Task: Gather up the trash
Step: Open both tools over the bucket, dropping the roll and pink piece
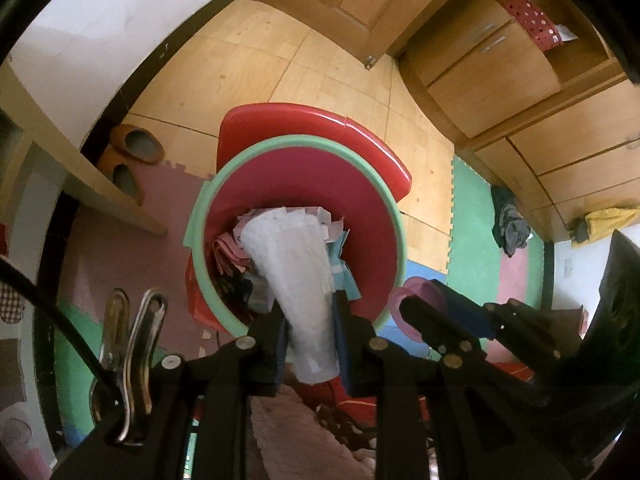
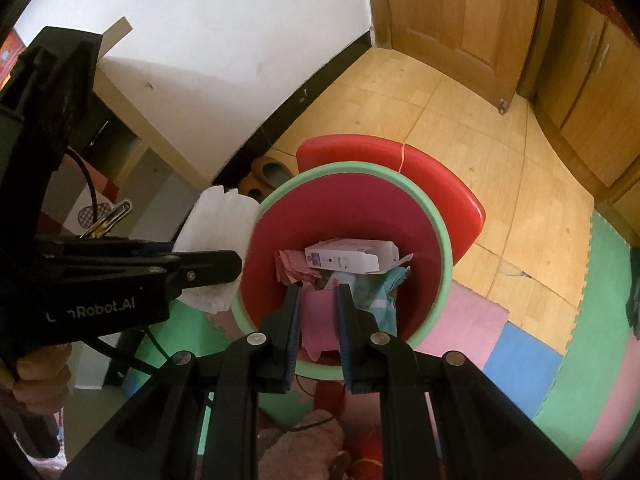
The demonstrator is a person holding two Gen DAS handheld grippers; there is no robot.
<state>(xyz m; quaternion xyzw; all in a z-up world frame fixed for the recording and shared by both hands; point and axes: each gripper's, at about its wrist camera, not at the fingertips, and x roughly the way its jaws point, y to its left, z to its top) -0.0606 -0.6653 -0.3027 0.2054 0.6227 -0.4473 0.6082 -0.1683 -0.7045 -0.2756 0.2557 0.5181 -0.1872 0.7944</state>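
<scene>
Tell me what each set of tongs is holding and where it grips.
Left tongs pinch a white crumpled paper wad near its lower end. Right tongs pinch a pink flat plastic piece by its sides, over the green-rimmed red bin.

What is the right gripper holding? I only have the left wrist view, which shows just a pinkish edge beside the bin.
Observer: The right gripper is shut on a pink sheet that hangs over the inside of the bin.
Operator: Is anything in the bin behind the white wad?
Observer: Yes. A white carton lies on top of the trash; the white wad blocks it in your view.
Operator: Is a hand visible anywhere?
Observer: Fingers wrap the handle of the left gripper at the lower left edge.
</scene>
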